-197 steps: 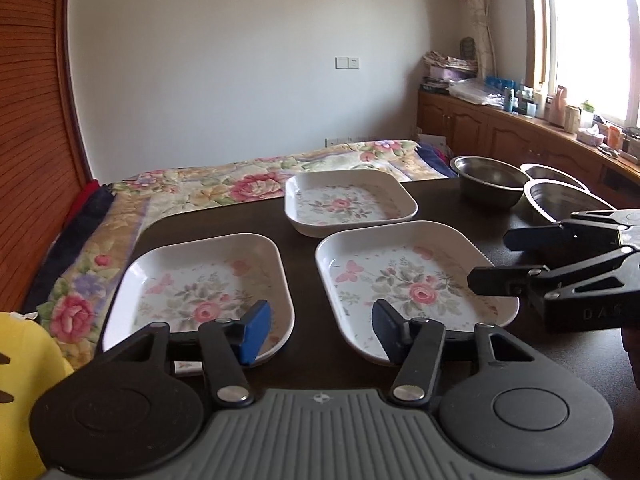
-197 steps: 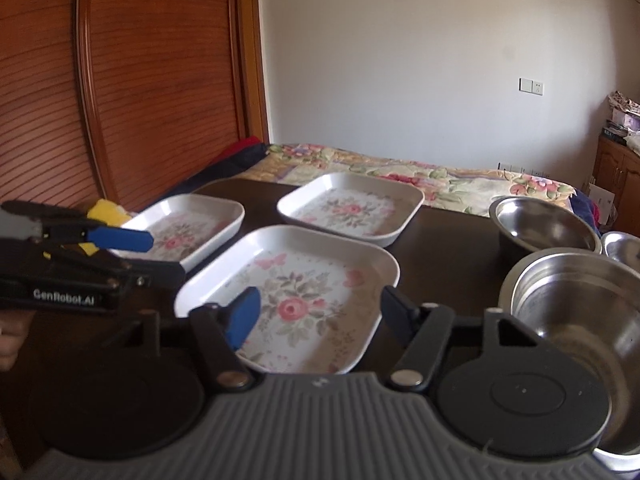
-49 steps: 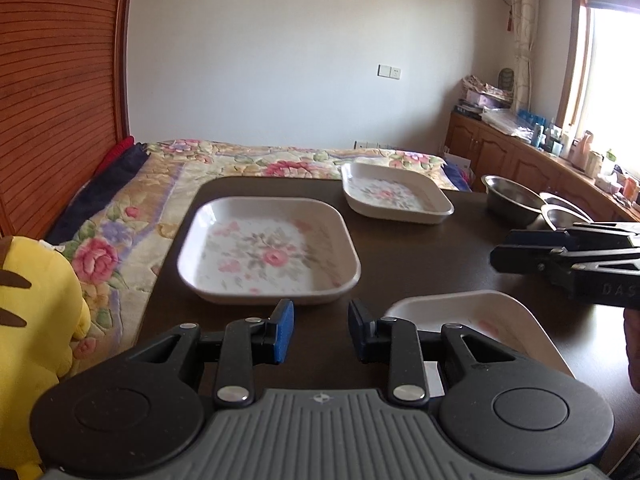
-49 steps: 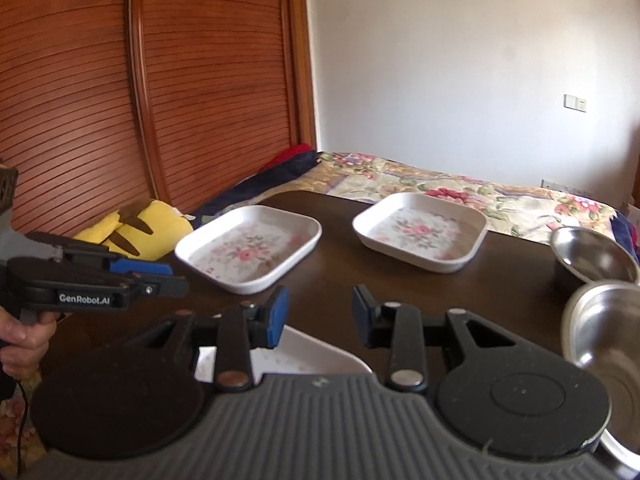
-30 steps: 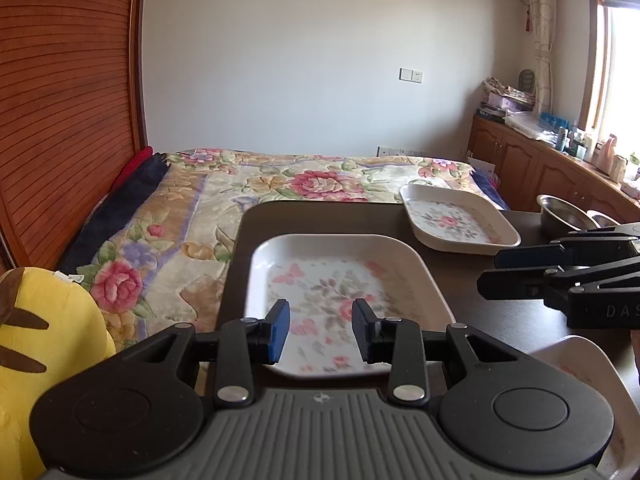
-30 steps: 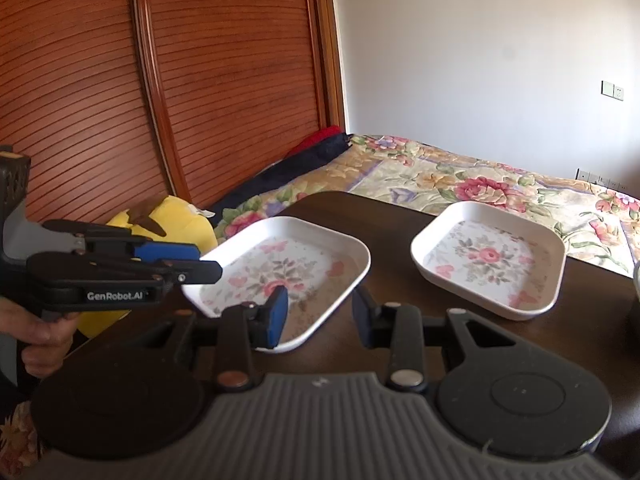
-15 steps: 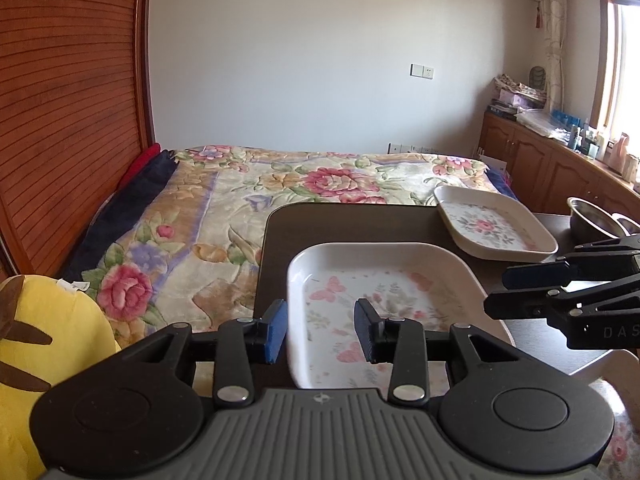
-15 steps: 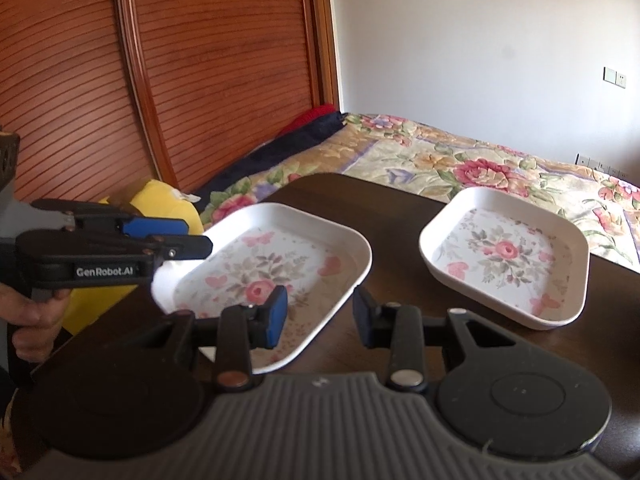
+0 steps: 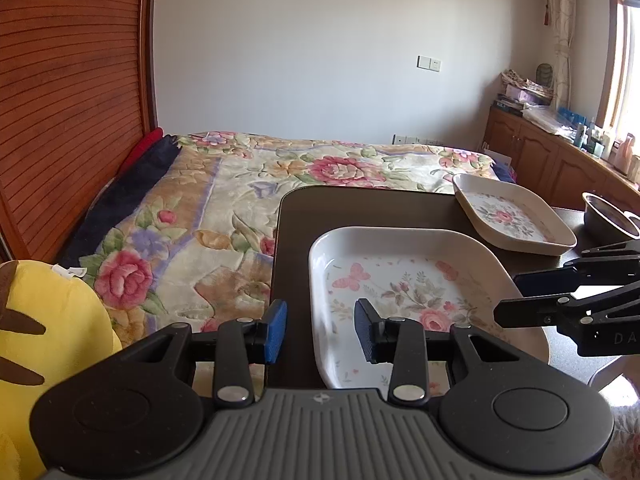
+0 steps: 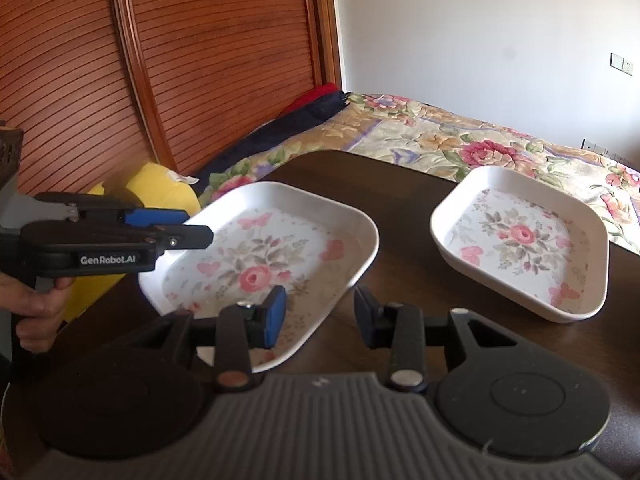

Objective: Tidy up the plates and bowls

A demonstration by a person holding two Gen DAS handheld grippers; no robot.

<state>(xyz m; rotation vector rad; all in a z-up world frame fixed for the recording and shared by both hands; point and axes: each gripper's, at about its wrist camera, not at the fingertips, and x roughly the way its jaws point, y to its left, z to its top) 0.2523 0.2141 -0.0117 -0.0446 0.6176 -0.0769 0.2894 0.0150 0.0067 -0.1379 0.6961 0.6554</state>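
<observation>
The left gripper [image 9: 320,330] is open and holds nothing; the left rim of the near floral plate [image 9: 404,280] on the dark table [image 9: 360,208] lies between its fingers, not clamped. The right gripper [image 10: 318,314], also open and empty, straddles the same plate's right rim. The plate lies between both tools, the second plate [image 10: 520,240] farther right.
</observation>
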